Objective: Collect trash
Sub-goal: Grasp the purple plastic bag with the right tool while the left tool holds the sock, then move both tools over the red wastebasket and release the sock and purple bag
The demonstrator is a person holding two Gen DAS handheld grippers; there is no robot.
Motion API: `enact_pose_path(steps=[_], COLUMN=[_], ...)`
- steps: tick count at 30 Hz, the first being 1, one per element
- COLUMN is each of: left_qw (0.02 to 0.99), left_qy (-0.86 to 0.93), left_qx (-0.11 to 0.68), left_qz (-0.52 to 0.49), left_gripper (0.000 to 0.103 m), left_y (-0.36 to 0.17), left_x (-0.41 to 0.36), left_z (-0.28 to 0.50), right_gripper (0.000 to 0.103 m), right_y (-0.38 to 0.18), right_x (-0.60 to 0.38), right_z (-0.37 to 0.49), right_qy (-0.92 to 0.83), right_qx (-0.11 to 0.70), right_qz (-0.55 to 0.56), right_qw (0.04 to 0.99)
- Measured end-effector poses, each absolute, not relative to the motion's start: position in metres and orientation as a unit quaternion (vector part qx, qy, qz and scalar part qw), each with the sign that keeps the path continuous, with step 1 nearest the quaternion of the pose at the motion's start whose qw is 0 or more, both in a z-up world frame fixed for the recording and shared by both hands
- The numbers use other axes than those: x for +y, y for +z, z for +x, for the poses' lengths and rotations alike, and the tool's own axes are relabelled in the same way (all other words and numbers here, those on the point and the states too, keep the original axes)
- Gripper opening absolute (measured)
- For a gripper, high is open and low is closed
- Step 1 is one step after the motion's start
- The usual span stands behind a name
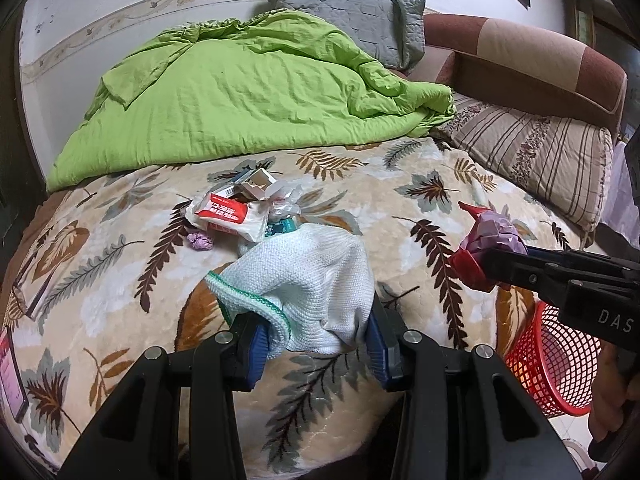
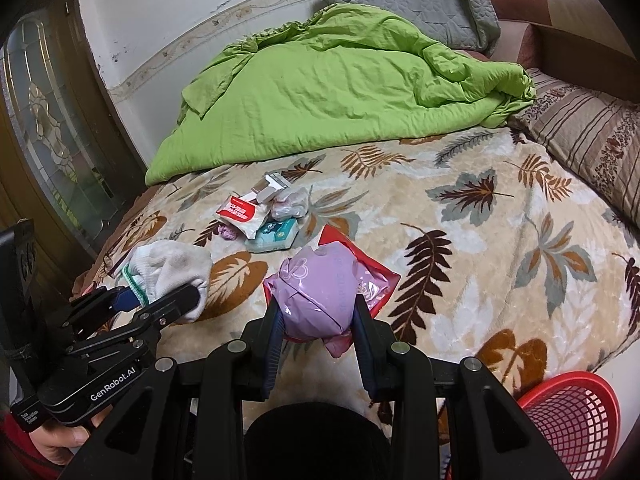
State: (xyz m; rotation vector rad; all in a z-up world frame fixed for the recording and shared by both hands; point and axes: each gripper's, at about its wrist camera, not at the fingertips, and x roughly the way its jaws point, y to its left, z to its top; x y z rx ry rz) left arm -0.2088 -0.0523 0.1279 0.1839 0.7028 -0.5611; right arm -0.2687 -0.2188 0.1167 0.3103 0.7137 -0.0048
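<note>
We hold the left gripper (image 1: 316, 344) clenched on a white knitted glove (image 1: 308, 280) with a green-trimmed cuff, its blue pads pressing the fabric from both sides above the leaf-patterned blanket (image 1: 420, 184) on the bed. Our right gripper (image 2: 318, 336) grasps a crumpled lilac-and-red plastic bag (image 2: 320, 284), bunched between its two fingers and lifted off the blanket. Further out on the blanket lies a small heap of trash: a red-and-white packet (image 2: 242, 214), a small open carton (image 2: 272, 186), a clear crumpled wrapper (image 2: 290, 202), a teal tissue pack (image 2: 274, 236) and a little purple scrap (image 2: 228, 233), all touching or just beside one another. A red mesh basket (image 2: 576, 420) stands by the bed's edge, near the right gripper. Behind the heap a green quilt (image 1: 248, 100) lies rumpled, with a grey pillow (image 1: 360, 16) against the wall and a striped pillow (image 1: 532, 152) to the right.
</note>
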Motion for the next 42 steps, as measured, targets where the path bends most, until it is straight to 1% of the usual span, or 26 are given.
enact_pose_path(steps=[11,17,24,31,32,33,34,35,36,42], left_qw=[0.888,0.869,0.799,0.716,0.705,0.694,0.684,0.679,0.676,0.679], left_qy=[-0.295,-0.346,-0.465,-0.552,-0.561,-0.57,-0.577,-0.58,-0.583,-0.584], left_qx=[0.338,0.336,0.361,0.402,0.407,0.414,0.42,0.424,0.425,0.421], left_qz=[0.102,0.112,0.121,0.145,0.147,0.149,0.15,0.151,0.151,0.143], left_gripper=[0.041,0.041,0.041,0.041,0.043,0.05,0.06,0.063,0.064,0.064], left_y=[0.127,0.129,0.129,0.11,0.108,0.105,0.103,0.1,0.099,0.105], left_x=[-0.066,-0.093,-0.15,-0.221,-0.228,-0.235,-0.242,-0.248,-0.252,-0.246], left_z=[-0.216,-0.231,-0.258,-0.294,-0.299,-0.303,-0.307,-0.311,-0.313,-0.313], right_gripper=[0.035,0.035,0.036,0.038,0.038,0.041,0.048,0.052,0.059,0.059], right_y=[0.113,0.114,0.113,0.1,0.097,0.095,0.092,0.09,0.09,0.093], right_x=[-0.236,-0.265,-0.327,-0.374,-0.377,-0.38,-0.381,-0.383,-0.386,-0.392], right_z=[-0.286,-0.316,-0.385,-0.446,-0.451,-0.453,-0.457,-0.46,-0.462,-0.462], right_qy=[-0.022,-0.059,-0.147,-0.212,-0.214,-0.215,-0.216,-0.22,-0.227,-0.231], right_qx=[0.355,0.356,0.359,0.372,0.375,0.377,0.381,0.382,0.38,0.367], right_qz=[0.166,0.179,0.208,0.241,0.243,0.244,0.246,0.247,0.25,0.258], right_qw=[0.92,0.915,0.898,0.871,0.869,0.867,0.865,0.863,0.861,0.863])
